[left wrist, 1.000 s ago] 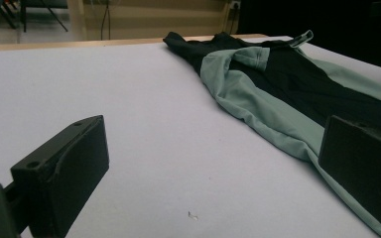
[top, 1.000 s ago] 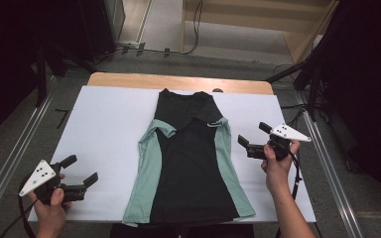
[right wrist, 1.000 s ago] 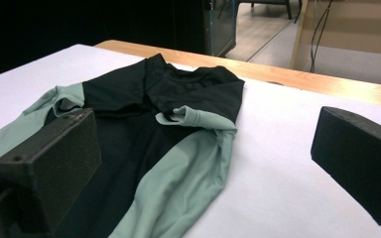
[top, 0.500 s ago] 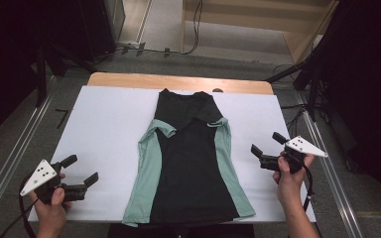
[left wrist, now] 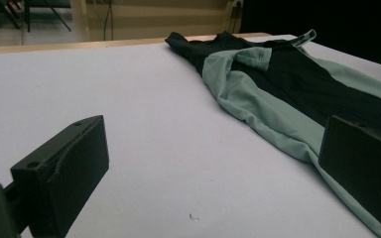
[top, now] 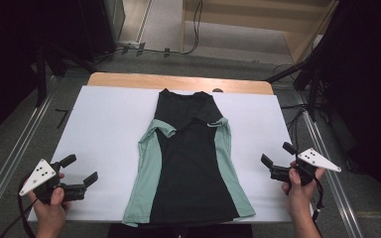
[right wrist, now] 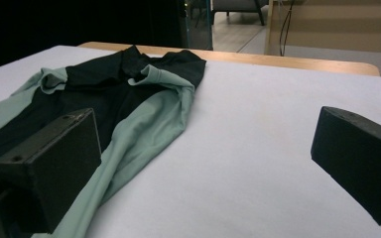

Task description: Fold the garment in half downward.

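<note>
Black-and-green shirt (top: 188, 158) flat on white table cover (top: 104, 124), sides folded inward. Left gripper (top: 82, 171) and right gripper (top: 275, 154) flanking, jaws spread, empty.

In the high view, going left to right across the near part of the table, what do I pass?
Left gripper → bare white table cover → black and green garment → right gripper.

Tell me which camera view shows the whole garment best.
The high view: the black and green garment lies flat there with its full outline visible. The left gripper view catches it obliquely, cut off at the right; the right gripper view shows the collar end and one green side.
</note>
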Demonstrator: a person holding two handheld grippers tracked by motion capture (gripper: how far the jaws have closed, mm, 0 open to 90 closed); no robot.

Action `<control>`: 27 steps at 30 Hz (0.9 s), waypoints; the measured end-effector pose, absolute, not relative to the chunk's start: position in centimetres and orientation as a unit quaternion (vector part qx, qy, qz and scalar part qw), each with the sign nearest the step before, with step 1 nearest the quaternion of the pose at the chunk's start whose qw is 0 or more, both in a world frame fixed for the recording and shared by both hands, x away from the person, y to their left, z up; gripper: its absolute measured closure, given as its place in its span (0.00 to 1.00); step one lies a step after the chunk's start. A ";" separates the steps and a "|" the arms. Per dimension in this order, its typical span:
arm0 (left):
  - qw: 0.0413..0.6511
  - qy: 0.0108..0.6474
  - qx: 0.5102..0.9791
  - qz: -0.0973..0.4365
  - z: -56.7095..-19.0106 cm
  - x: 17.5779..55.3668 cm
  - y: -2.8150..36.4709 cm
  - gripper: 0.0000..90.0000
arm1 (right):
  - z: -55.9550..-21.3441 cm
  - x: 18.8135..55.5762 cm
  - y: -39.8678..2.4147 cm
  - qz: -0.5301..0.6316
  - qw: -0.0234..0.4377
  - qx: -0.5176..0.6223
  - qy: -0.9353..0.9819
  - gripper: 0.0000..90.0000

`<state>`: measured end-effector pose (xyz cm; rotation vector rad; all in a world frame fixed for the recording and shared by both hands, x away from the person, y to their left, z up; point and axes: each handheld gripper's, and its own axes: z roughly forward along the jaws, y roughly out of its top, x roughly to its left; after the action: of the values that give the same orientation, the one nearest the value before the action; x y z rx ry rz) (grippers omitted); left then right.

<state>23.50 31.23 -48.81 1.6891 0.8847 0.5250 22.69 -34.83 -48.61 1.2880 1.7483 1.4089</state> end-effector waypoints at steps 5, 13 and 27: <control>0.555 0.363 0.717 0.214 -48.0 23.7 30.6 0.00 | -49.2 21.9 -35.5 0.521 0.271 0.485 0.648 0.00; 0.557 0.350 0.721 0.217 -46.7 23.9 29.3 0.00 | -49.4 21.0 -36.1 0.517 0.272 0.487 0.649 0.00; 0.562 0.340 0.727 0.200 -45.0 25.9 26.4 0.00 | -50.8 19.8 -37.0 0.504 0.277 0.492 0.654 0.00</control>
<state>25.93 26.36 -44.96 1.7129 0.8012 0.4719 19.77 -37.04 -50.82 1.3210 1.7558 1.3522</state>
